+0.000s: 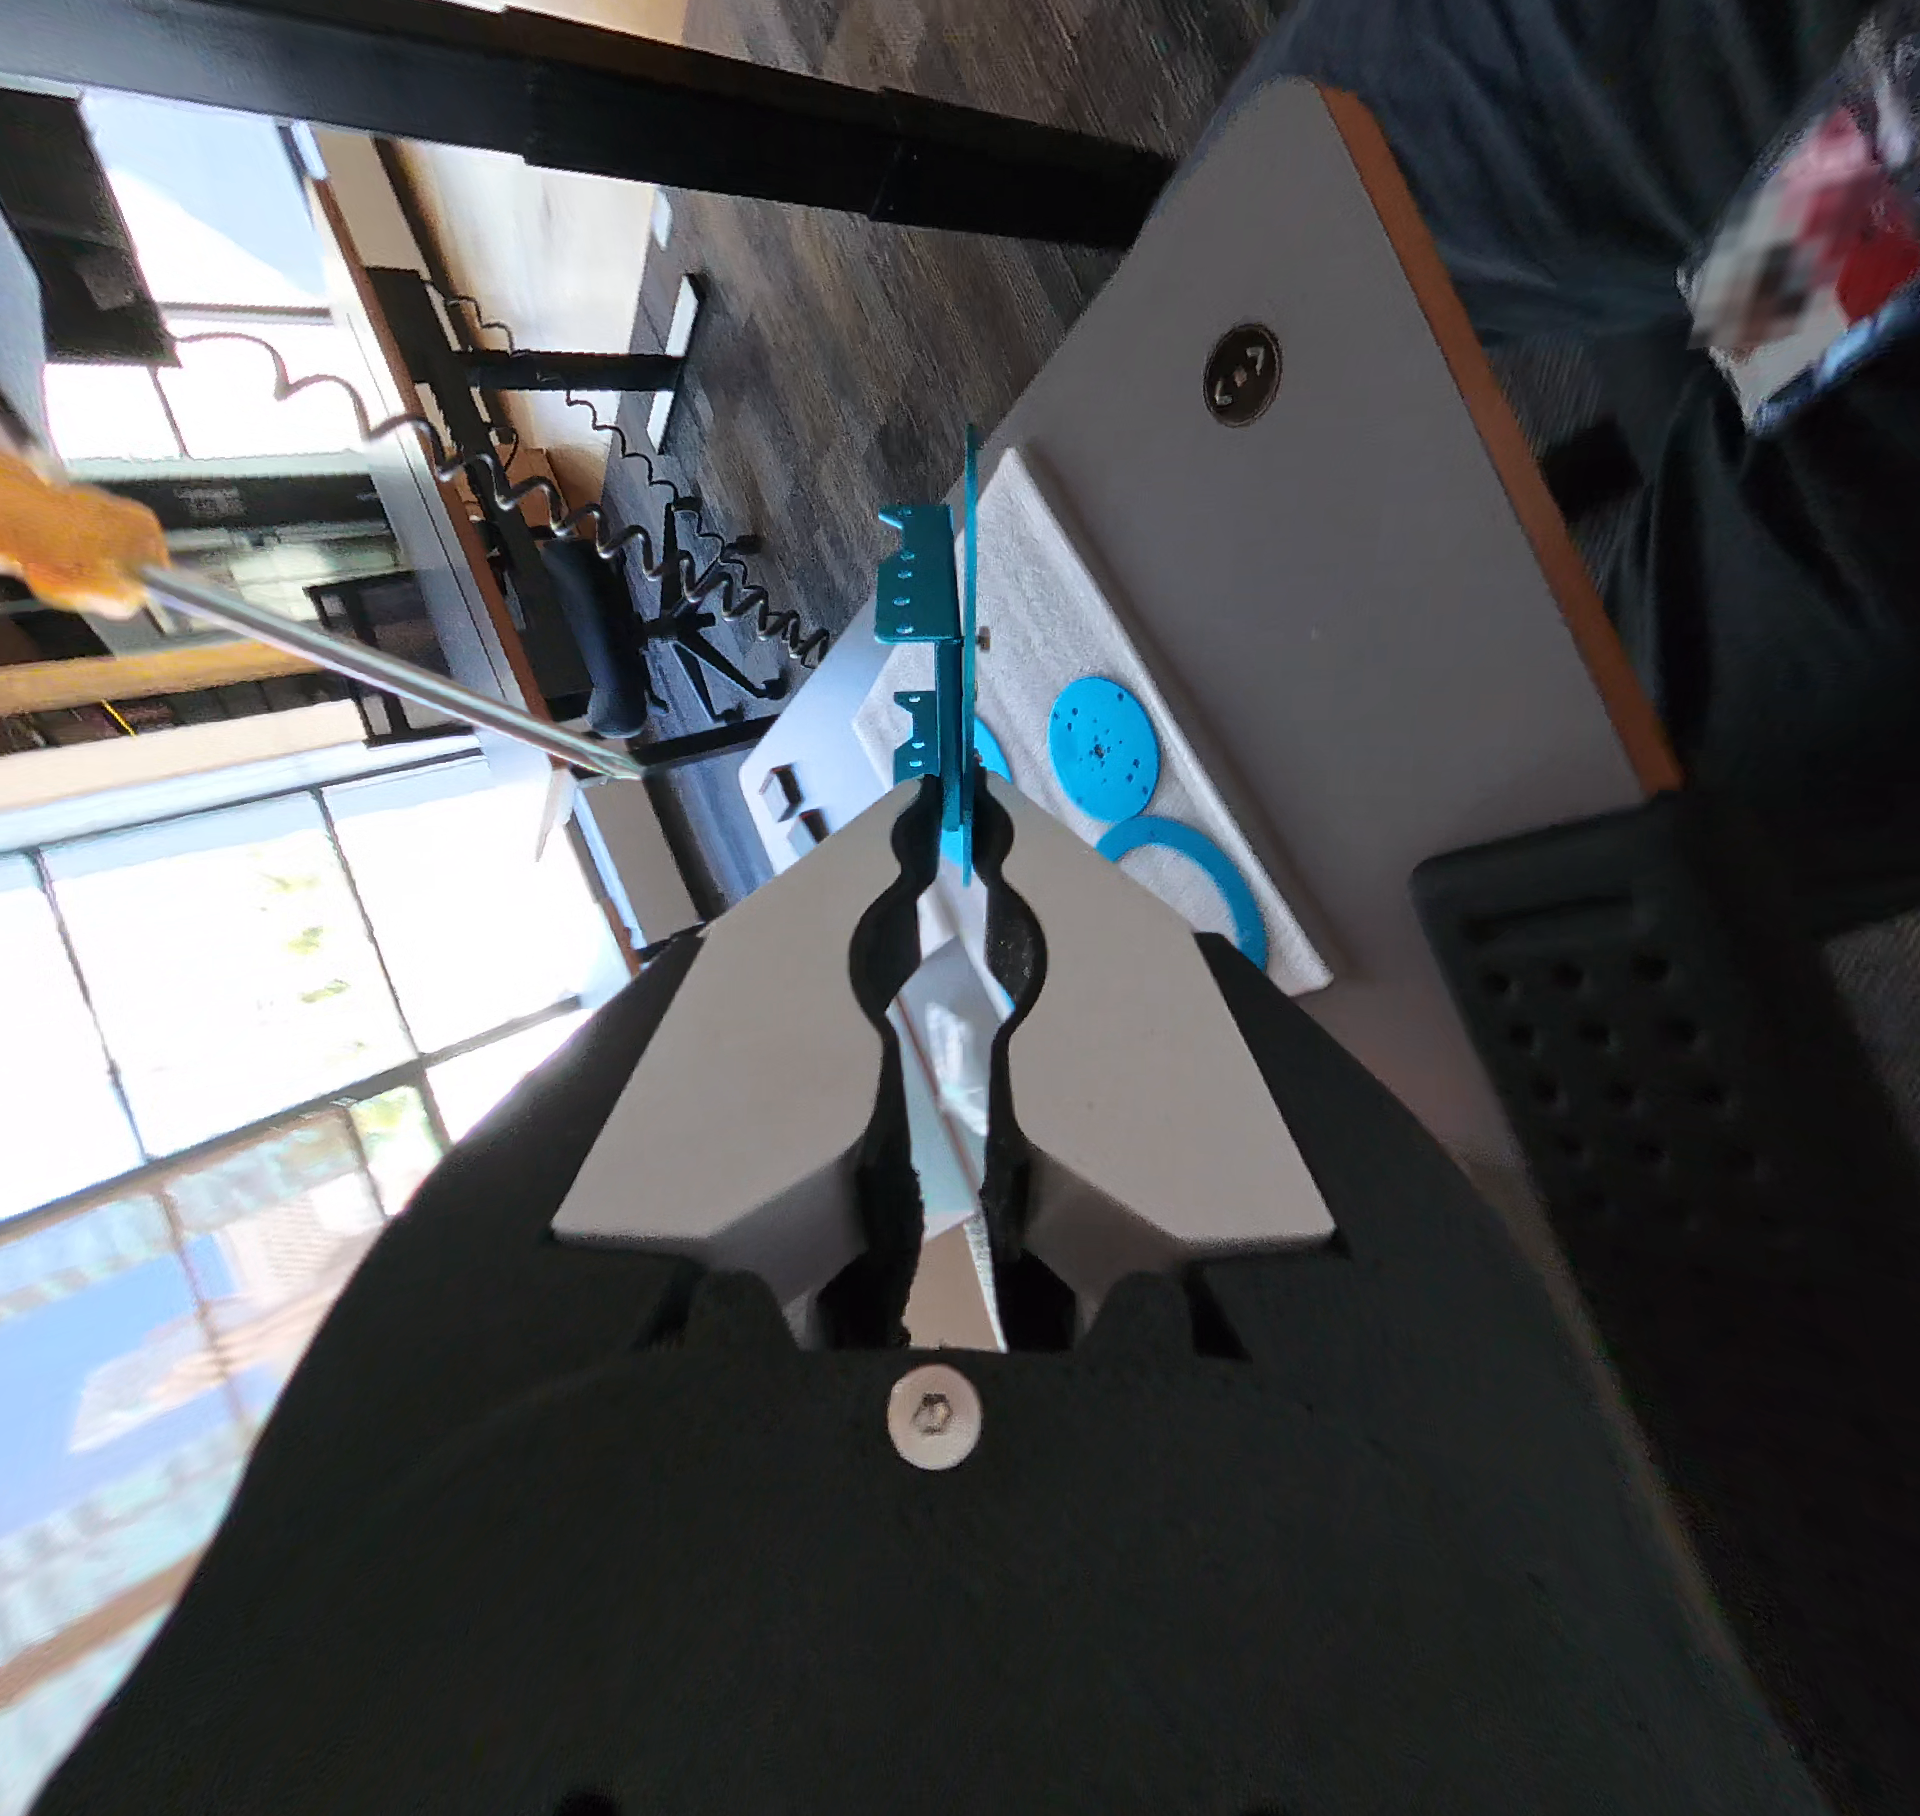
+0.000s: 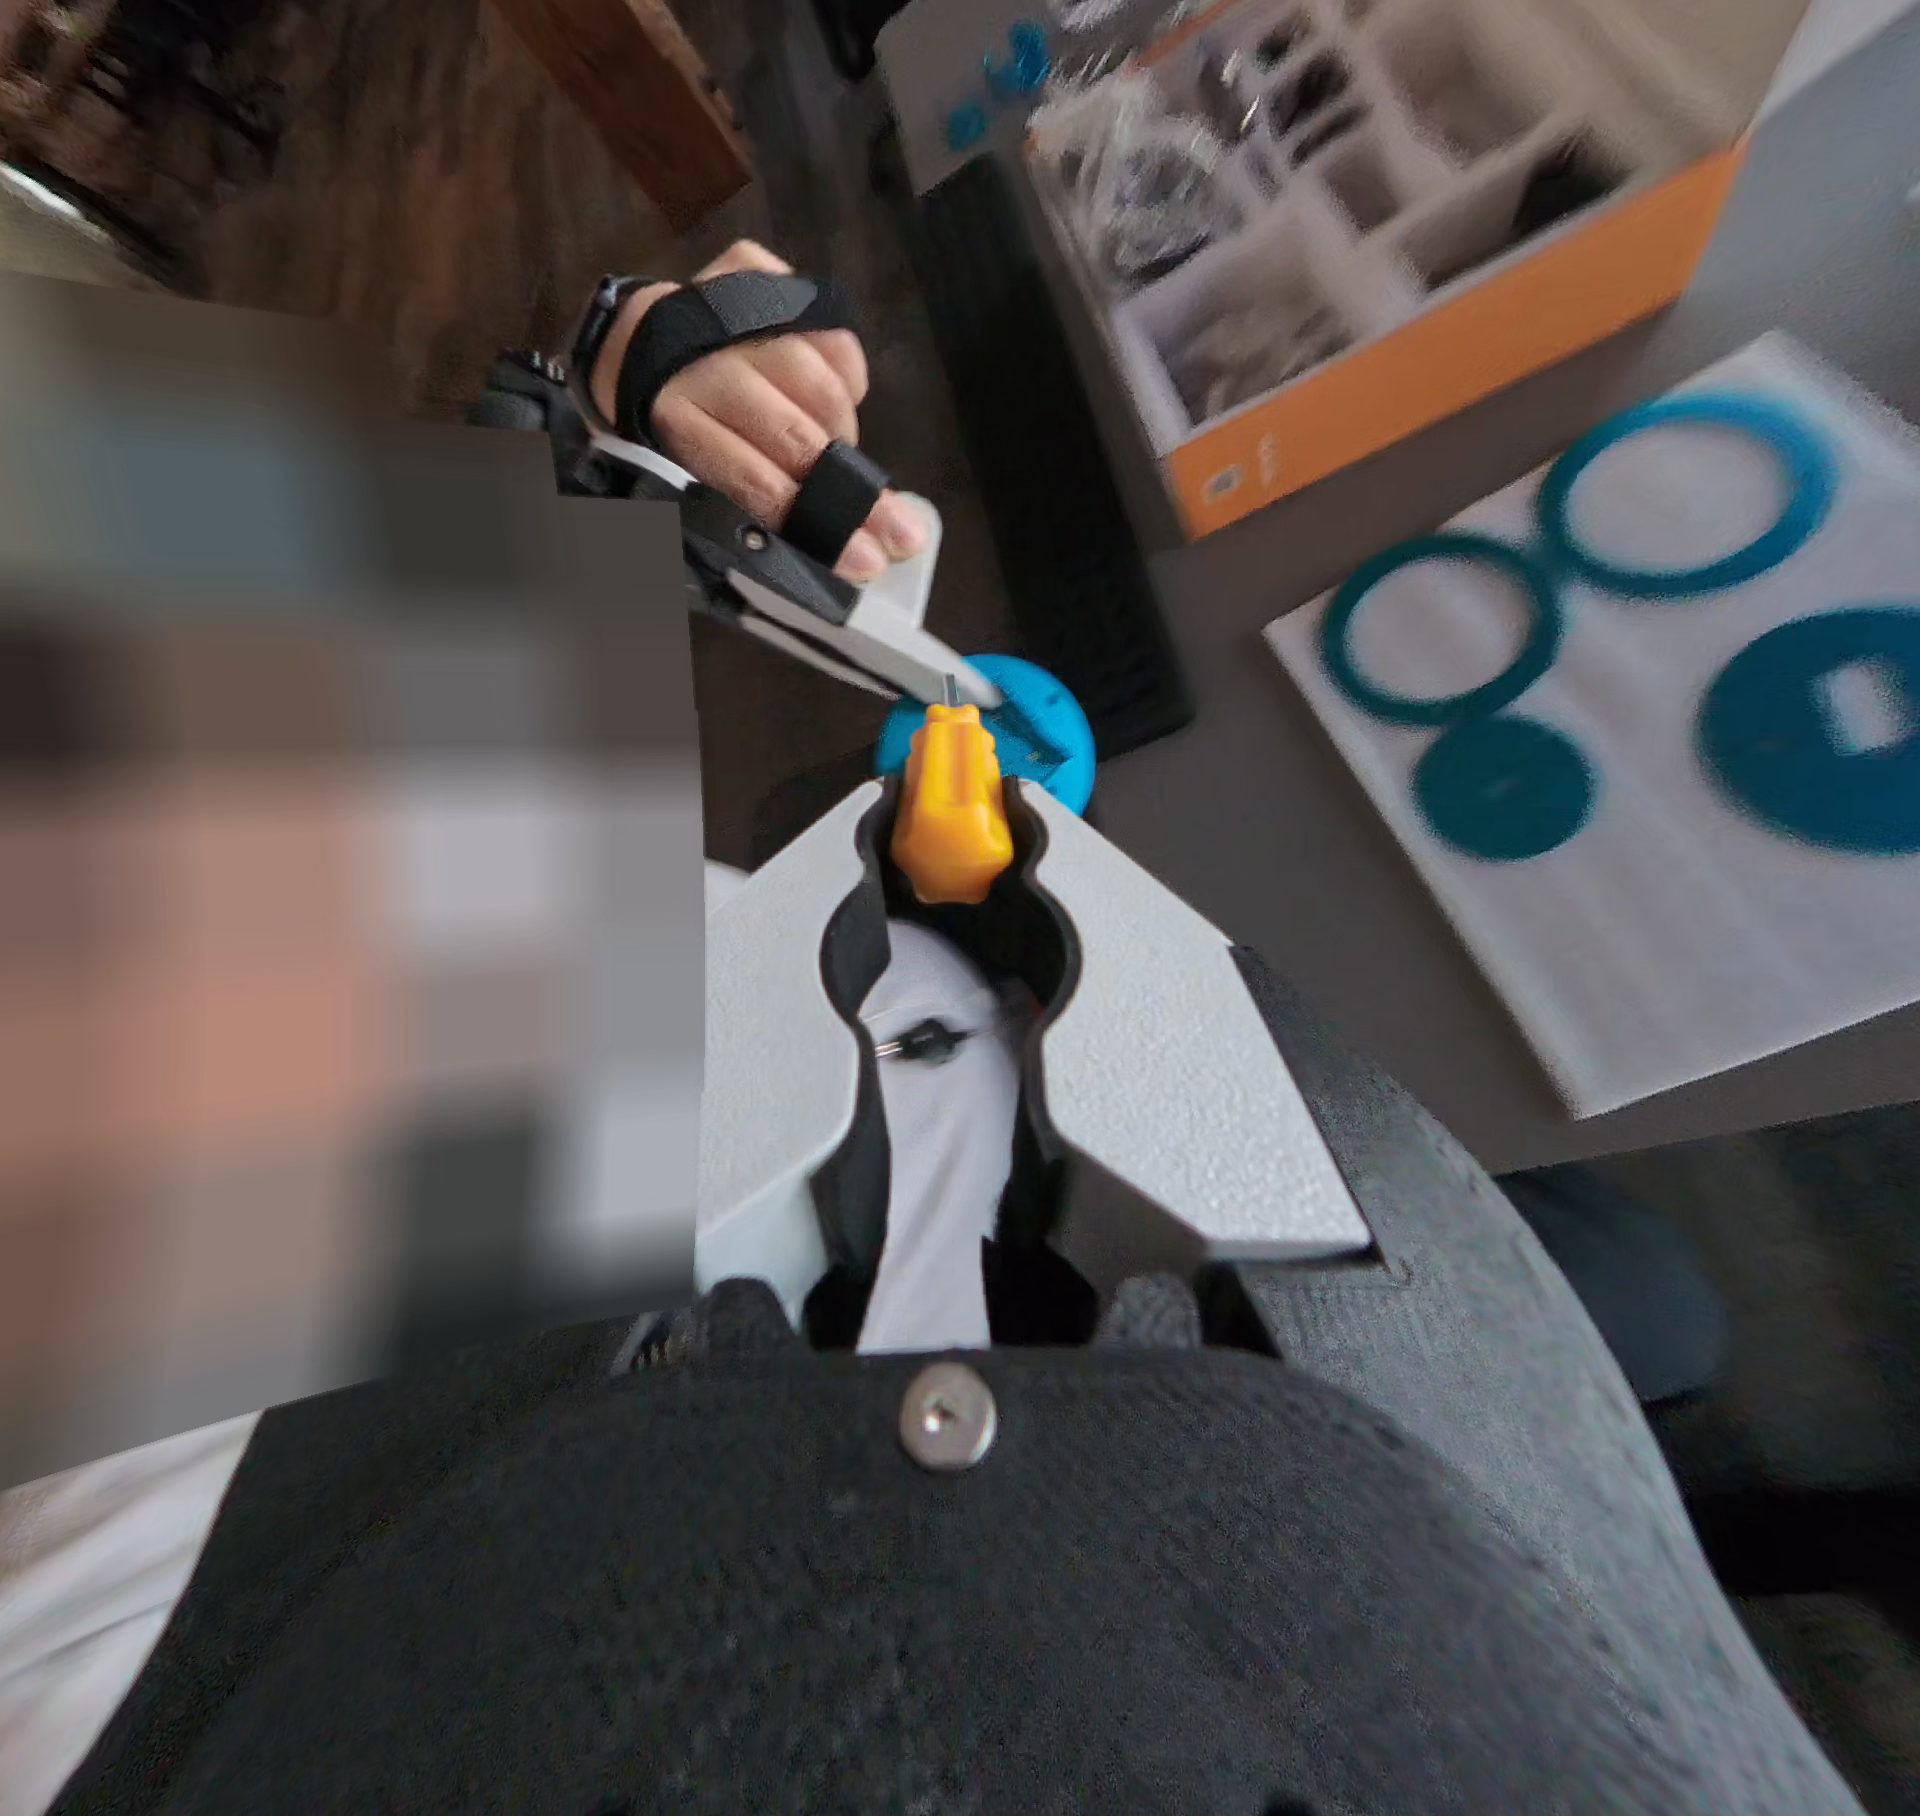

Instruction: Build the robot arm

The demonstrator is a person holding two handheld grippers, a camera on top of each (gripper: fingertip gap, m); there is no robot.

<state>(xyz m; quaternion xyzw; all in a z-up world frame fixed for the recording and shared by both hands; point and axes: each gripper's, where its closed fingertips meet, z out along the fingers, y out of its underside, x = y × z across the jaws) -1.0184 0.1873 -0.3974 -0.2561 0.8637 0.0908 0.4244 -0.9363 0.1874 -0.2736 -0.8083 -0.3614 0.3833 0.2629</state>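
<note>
My left gripper (image 1: 956,810) is shut on the edge of a blue metal disc (image 1: 968,644) with blue perforated brackets (image 1: 914,577) fixed to it, held edge-on above the table. A screwdriver with an orange handle (image 1: 73,540) and steel shaft (image 1: 416,686) points at it from the left, its tip apart from the brackets. My right gripper (image 2: 951,800) is shut on that orange screwdriver handle (image 2: 951,821). Beyond it the blue disc (image 2: 1039,738) sits in the other gripper (image 2: 831,613), held by a strapped hand (image 2: 769,405).
A white foam sheet (image 2: 1662,914) on the grey table (image 1: 1299,519) carries blue rings (image 2: 1683,488) and discs (image 1: 1099,746). An orange-edged parts box (image 2: 1351,239) stands behind it. A person sits close by. A black perforated chair (image 1: 1662,1091) is at the table edge.
</note>
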